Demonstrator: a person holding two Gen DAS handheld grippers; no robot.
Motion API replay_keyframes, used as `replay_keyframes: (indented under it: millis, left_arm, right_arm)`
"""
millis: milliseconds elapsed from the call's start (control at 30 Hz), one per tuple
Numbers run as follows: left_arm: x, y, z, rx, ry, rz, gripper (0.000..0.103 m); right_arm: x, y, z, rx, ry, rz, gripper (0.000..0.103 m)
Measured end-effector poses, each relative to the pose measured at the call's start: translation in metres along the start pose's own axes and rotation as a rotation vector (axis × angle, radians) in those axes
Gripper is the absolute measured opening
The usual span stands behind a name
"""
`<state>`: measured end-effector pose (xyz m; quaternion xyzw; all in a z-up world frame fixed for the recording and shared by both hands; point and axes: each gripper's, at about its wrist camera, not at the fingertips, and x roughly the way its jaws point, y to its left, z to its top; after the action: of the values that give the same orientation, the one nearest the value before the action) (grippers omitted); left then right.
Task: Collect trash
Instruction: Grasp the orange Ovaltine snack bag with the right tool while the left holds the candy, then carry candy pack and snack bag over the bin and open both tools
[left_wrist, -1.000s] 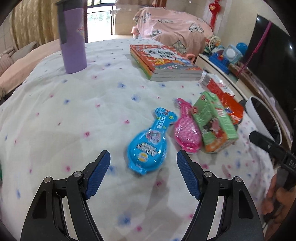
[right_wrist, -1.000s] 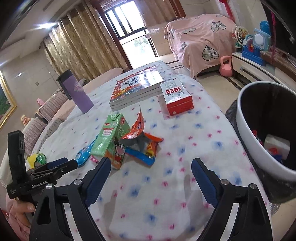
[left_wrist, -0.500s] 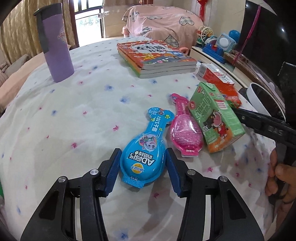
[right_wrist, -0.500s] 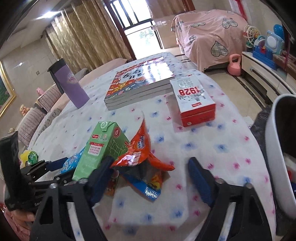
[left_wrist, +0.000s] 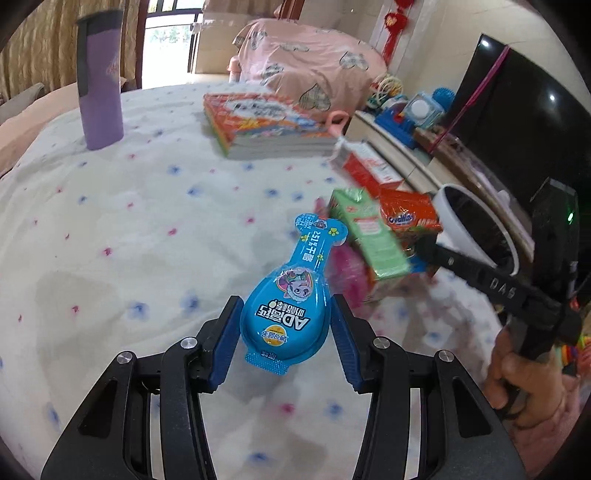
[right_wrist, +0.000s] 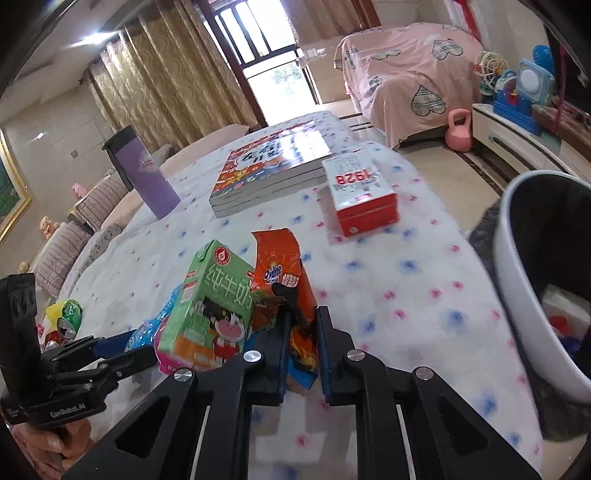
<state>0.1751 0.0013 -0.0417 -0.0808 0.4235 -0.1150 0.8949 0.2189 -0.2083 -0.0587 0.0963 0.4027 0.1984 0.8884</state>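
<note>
The left gripper (left_wrist: 283, 328) is clamping a blue spoon-shaped plastic packet (left_wrist: 291, 295) between its blue pads, while the right gripper (right_wrist: 301, 345) is pinching an orange foil wrapper (right_wrist: 284, 273).

A stack of picture books (right_wrist: 271, 168) is taken as the landmark on the dotted white tablecloth (left_wrist: 122, 236). A purple tumbler with a dark lid (right_wrist: 142, 173) is stood upright well to the left of the stack. A red-and-white box marked 1928 (right_wrist: 360, 194) is laid just beside the stack's right corner. Beyond the stack, a sofa under a pink heart-print cover (right_wrist: 410, 70) is seen, with a pink kettlebell (right_wrist: 459, 131) on the floor before it.
</note>
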Motion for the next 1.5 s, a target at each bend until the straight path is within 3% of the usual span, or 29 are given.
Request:
replay_keyframes:
  millis: [300,833,1500]
  left_arm:
    - [-0.019,-0.041,0.004,0.041,-0.028,-0.086,0.047]
    - [-0.004,-0.128,0.007,0.157,-0.004,-0.158,0.047]
    - [0.04,-0.216,0.035,0.26,0.024,-0.189,0.047]
  right_arm:
    - [-0.049,-0.019,-0.012,0.042,-0.068,-0.012,0.01]
    - [-0.12,-0.077,-0.029,0.127,-0.169,-0.081,0.01]
    - [-0.154,-0.16,-0.023,0.225,-0.22,-0.186,0.01]
